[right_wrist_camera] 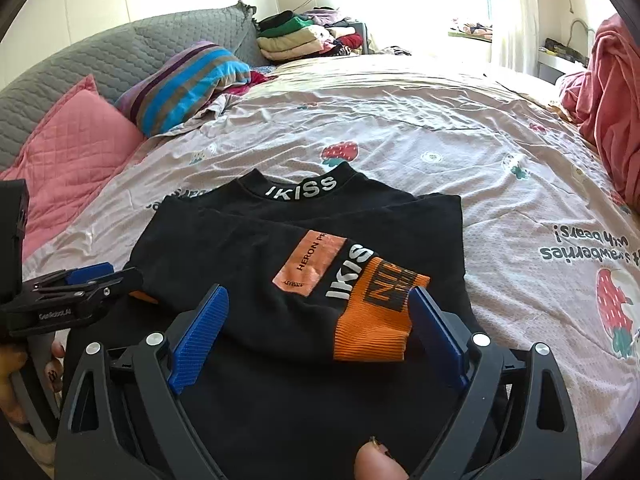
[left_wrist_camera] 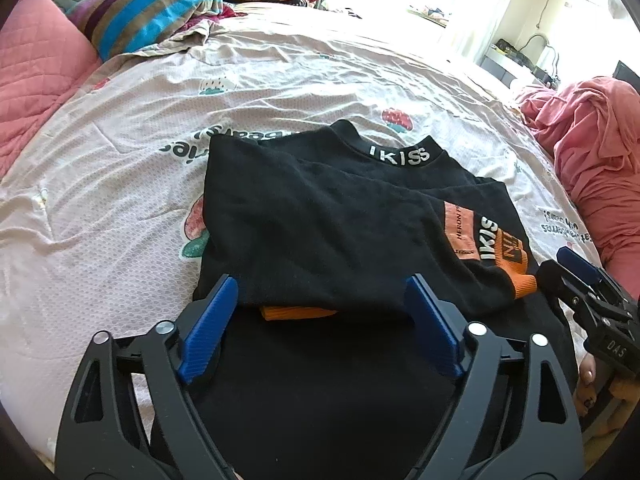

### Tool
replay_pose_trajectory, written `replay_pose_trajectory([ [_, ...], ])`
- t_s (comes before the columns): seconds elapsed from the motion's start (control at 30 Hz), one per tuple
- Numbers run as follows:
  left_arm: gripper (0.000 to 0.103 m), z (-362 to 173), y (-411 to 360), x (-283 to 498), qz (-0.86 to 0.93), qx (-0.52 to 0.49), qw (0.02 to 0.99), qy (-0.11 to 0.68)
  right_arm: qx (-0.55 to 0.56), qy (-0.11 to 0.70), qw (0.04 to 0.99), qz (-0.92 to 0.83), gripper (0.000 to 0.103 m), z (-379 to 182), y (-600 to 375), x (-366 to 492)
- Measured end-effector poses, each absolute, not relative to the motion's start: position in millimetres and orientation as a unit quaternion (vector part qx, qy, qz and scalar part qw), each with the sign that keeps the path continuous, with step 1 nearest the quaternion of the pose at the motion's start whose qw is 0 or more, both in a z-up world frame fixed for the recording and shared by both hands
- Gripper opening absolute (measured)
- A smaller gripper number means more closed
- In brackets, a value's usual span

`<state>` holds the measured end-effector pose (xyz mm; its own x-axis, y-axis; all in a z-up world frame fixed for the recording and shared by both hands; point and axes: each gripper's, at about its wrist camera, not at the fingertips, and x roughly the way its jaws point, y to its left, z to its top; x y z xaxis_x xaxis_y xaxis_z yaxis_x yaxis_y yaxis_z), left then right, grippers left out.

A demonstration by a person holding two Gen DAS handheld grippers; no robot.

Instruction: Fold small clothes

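Note:
A black sweater (left_wrist_camera: 320, 208) (right_wrist_camera: 240, 248) lies flat on the strawberry-print bedsheet (left_wrist_camera: 120, 160), its "IKISS" collar (left_wrist_camera: 400, 156) at the far side. Both sleeves are folded across the body. One orange cuff (right_wrist_camera: 372, 336) lies on top at the right; the other orange cuff (left_wrist_camera: 296, 313) peeks out from under the left sleeve. My left gripper (left_wrist_camera: 322, 284) stands open just above the near edge of the folded left sleeve, its pads clear of the cloth. My right gripper (right_wrist_camera: 320, 292) is open too, straddling the sleeve end with the orange cuff without pressing it.
A pink quilted pillow (left_wrist_camera: 36, 80) and a striped pillow (left_wrist_camera: 148, 12) lie at the left by the grey headboard (right_wrist_camera: 80, 68). Folded clothes (right_wrist_camera: 296, 36) are stacked at the far end. A pink blanket (left_wrist_camera: 592, 152) is heaped at the right edge.

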<state>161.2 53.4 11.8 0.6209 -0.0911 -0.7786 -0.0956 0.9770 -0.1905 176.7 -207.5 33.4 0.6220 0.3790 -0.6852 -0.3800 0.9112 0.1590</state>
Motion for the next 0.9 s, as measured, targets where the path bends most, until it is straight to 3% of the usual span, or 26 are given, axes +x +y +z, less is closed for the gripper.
replay_pose_trajectory([
  [0.2,0.093,23.8,49.2,153.0,0.005,-0.098,0.901,0.423,0.004,0.373,0.905,0.204,0.097,39.6,-212.9,173.3],
  [0.9,0.093,44.3,44.5,121.4,0.009,-0.077,0.915,0.396,0.017,0.357,0.913,0.198,0.098,54.8,-227.2,157.6],
])
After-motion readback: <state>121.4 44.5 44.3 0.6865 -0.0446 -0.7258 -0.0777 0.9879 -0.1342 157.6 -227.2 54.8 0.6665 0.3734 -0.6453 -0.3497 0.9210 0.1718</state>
